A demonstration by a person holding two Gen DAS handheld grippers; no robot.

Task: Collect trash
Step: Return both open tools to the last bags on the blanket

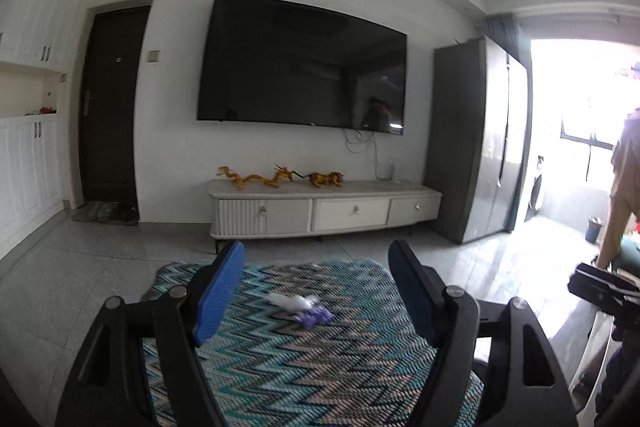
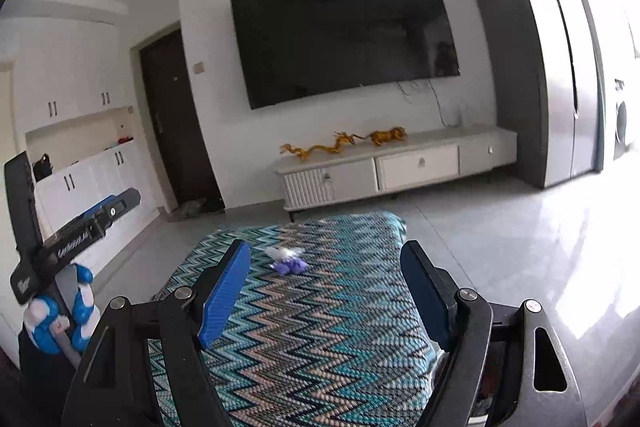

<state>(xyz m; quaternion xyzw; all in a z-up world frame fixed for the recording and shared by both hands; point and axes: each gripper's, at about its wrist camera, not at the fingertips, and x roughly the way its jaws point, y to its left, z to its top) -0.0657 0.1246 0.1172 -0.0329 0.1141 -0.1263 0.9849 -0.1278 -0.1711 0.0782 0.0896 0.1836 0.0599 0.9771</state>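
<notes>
A crumpled piece of trash, white with a purple part [image 1: 303, 309], lies on a zigzag-patterned teal cloth surface [image 1: 280, 367]. It also shows in the right wrist view [image 2: 287, 260], on the same cloth [image 2: 320, 339]. My left gripper [image 1: 318, 255] is open and empty, held above the cloth with the trash between and beyond its blue fingers. My right gripper [image 2: 326, 255] is open and empty, further back, with the trash ahead and slightly left. The left gripper's body [image 2: 76, 227] shows at the left of the right wrist view.
A white TV cabinet [image 1: 324, 207] with golden figurines [image 1: 276, 177] stands against the far wall under a wall-mounted TV [image 1: 304, 67]. A grey fridge [image 1: 480, 143] is at the right. A white plastic bag [image 1: 596, 343] and a person [image 1: 624, 195] are at the right edge. Grey tiled floor [image 2: 500, 247] surrounds the cloth.
</notes>
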